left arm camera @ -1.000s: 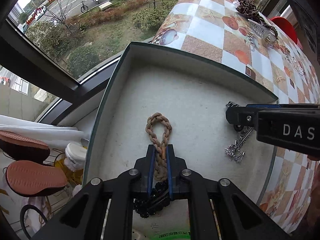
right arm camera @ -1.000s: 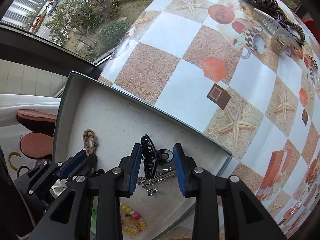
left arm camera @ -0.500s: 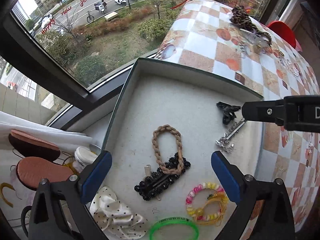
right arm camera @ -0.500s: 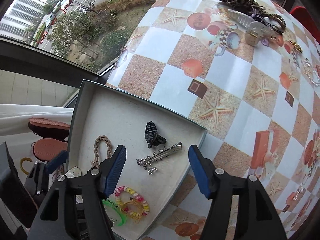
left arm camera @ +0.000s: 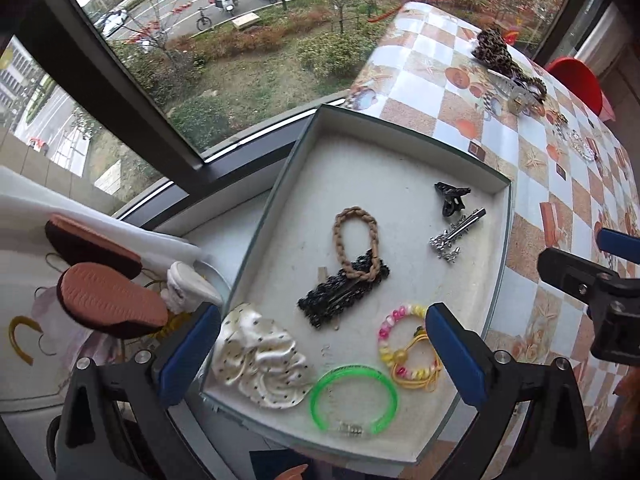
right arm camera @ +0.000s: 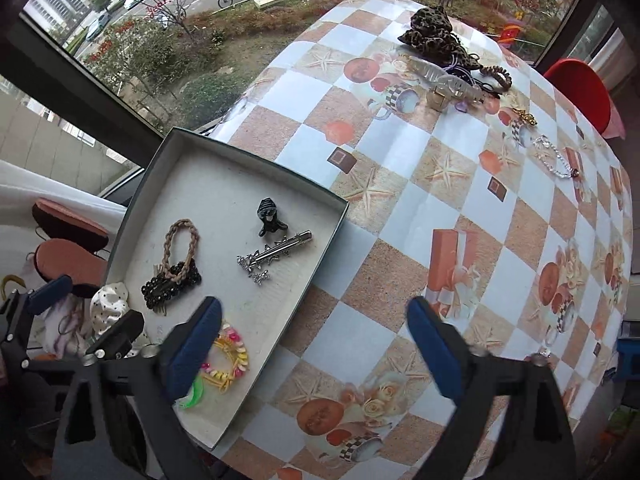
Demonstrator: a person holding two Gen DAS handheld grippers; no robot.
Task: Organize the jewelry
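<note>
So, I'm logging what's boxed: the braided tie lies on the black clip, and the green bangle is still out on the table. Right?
Not quite. The green bangle is already in the box, near its front edge, as the left wrist view shows. The braided tie does lie on the black clip.

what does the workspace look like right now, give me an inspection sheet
surface: table under a checkered cloth printed with starfish.
job's things: open box at the table's edge holds a braided tie overlapping a black beaded clip, black claw clip, silver clip, polka-dot scrunchie, green bangle and bead bracelets.
clutter: leopard scrunchie, clear clip and chain bracelet loose at the far end.
grippers: left tool and right tool, jaws just opened, nothing between them.
cables: nothing seen.
surroundings: window over a street; red chair.
</note>
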